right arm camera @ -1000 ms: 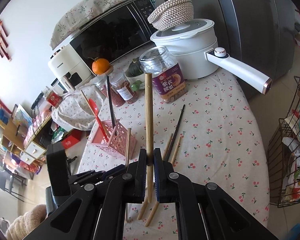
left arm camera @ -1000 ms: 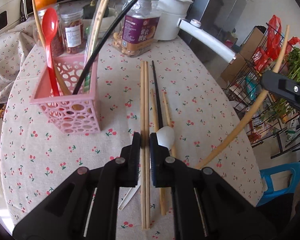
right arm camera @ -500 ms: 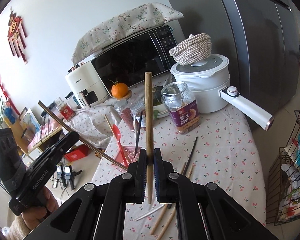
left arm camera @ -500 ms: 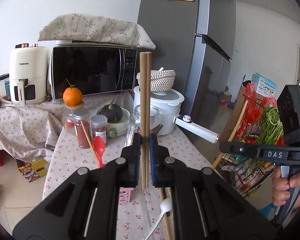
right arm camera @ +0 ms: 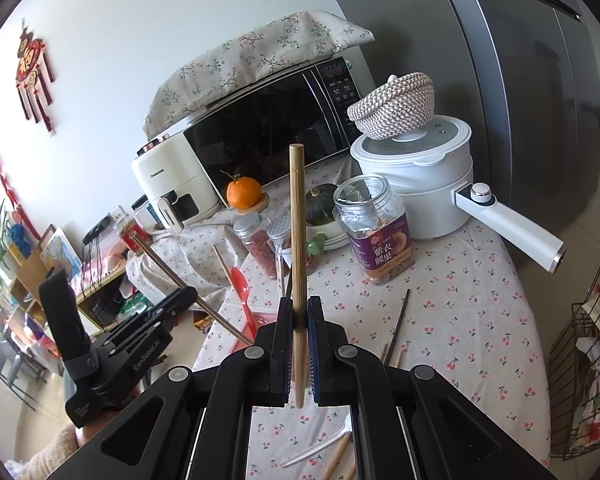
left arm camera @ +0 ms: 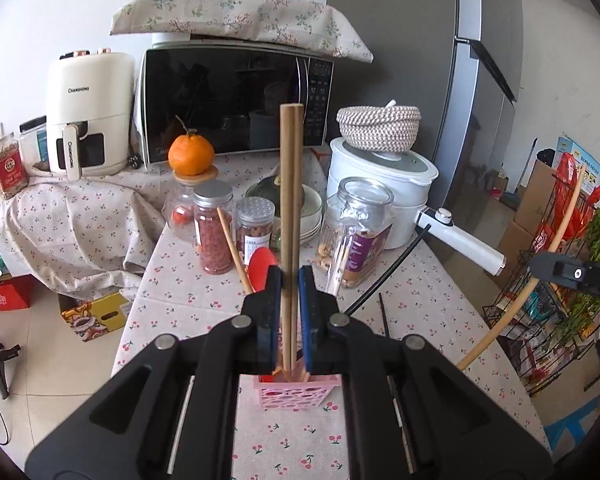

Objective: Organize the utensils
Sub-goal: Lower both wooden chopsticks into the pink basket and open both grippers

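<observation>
While the left gripper (left arm camera: 288, 280) pinches a pair of wooden chopsticks (left arm camera: 291, 200) upright, their lower ends sit right in the pink holder (left arm camera: 300, 392) on the cherry-print tablecloth (left arm camera: 300, 440). Right gripper (right arm camera: 298, 312) is clamped on a single chopstick (right arm camera: 297, 220), held in the air. A red spoon (right arm camera: 241, 284) stands in the holder too.

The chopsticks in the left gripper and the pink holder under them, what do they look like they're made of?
The chopsticks look like bamboo or wood: matte, even tan, no shine. The pink holder looks like moulded plastic: uniform pink wall pierced with round holes, slightly glossy. The left gripper is shut on the pair.
</observation>
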Available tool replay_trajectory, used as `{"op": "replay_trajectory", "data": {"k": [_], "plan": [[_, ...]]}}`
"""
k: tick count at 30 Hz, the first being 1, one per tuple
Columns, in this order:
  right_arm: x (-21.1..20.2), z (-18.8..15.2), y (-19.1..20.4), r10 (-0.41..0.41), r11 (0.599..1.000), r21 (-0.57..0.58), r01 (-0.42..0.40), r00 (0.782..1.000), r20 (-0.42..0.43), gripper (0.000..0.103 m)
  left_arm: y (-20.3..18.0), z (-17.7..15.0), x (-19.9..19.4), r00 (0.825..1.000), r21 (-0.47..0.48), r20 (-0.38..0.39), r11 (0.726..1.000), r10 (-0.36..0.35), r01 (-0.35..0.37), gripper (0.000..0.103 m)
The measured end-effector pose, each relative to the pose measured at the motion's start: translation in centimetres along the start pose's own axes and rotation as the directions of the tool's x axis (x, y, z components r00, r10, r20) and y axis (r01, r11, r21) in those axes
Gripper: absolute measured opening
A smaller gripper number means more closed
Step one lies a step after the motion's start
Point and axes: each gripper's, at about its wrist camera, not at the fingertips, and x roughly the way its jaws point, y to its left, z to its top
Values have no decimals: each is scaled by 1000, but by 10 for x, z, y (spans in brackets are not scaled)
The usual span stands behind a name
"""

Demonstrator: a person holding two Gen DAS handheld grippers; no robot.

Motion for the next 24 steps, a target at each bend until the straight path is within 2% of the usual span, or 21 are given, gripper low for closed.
{"op": "replay_trajectory", "data": {"k": [4,6,7,8,9,10,11,14,19,24], "plan": [[3,2,5,7,1000,-4,-7,1000,29,7,9,-9,21,995,-47,-95,999,-20,16,10],[5,3,8,10,1000,-6,-10,999,45,7,10,-11,26,992,-60,-125,998,-21,13,15],[6,4,9,11,1000,-6,-11,998,54,7,11,-12,27,991,-65,-132,998,-21,12,24],[7,5,11,15,1000,-1,-15,998,62,7,12,-12,26,991,-70,-136,998,-17,7,39],[9,6,12,20,1000,4,-20,997,71,7,12,-12,23,990,-75,-139,997,-15,4,49],[10,7,13,25,1000,8,-26,996,80,7,13,-11,20,991,-83,-136,997,-13,2,65],[12,8,15,30,999,11,-31,995,90,7,14,-11,16,991,-89,-130,996,-11,-1,73],[19,11,23,39,999,7,-41,991,124,7,17,-12,8,987,-82,-162,997,0,-13,84],[41,12,38,44,999,-23,-41,987,156,7,26,-26,8,958,-43,-283,997,45,-60,90],[70,8,52,30,998,-57,-22,987,157,7,31,-42,4,943,55,-322,996,89,-75,90]]}}
